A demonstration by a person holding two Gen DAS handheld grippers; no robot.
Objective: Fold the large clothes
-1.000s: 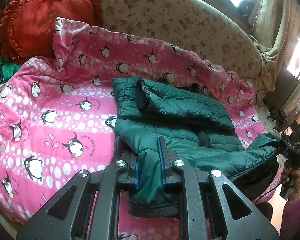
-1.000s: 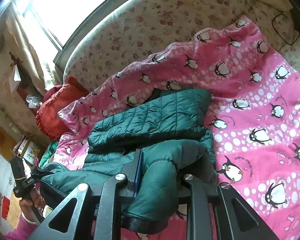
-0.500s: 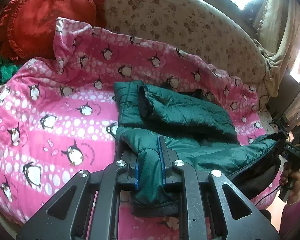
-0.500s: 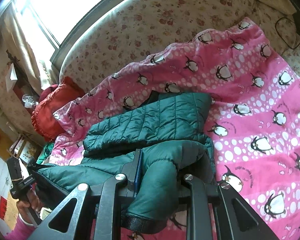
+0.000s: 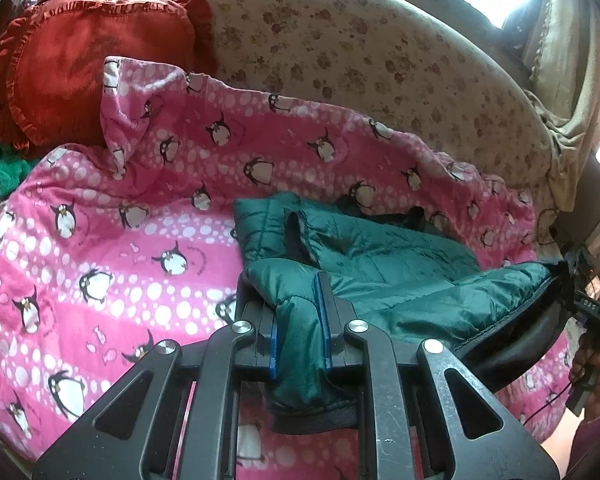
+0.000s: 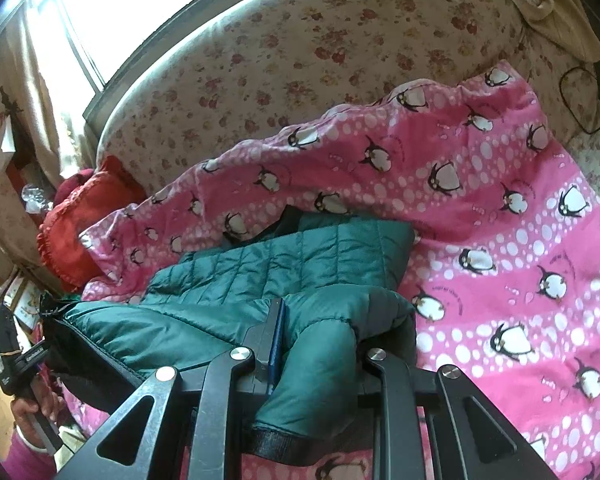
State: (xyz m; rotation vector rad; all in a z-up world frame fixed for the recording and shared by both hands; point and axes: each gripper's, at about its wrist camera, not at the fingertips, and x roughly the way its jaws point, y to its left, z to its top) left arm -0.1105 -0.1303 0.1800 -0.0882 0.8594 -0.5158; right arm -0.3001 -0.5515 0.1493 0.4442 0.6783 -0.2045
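Penguins in black and white cover the pink blanket [image 5: 148, 200] spread over the bed, and on it lies the green quilted jacket [image 5: 380, 248], its far half flat on the blanket with a sleeve folded across it. The near hem is lifted clear of the bedding and stretched between the two tools. The left gripper [image 5: 300, 320] has its blue-lined fingers closed tight on one corner of that hem, the fabric bunched between them and the dark cuff band hanging below. The right gripper [image 6: 316, 344] pinches the opposite corner the same way; one blue pad shows against the cloth, the other finger is buried under the puffed fabric. From the left camera, the person's right hand [image 5: 592, 376] shows at the far right edge, wrapped round its handle, with the jacket's dark lining sagging beside it. From the right camera, the left hand [image 6: 32, 404] grips its handle low at the left edge. A red frilled cushion [image 5: 80, 64] sits against the flowered headboard [image 5: 360, 48] behind the blanket.
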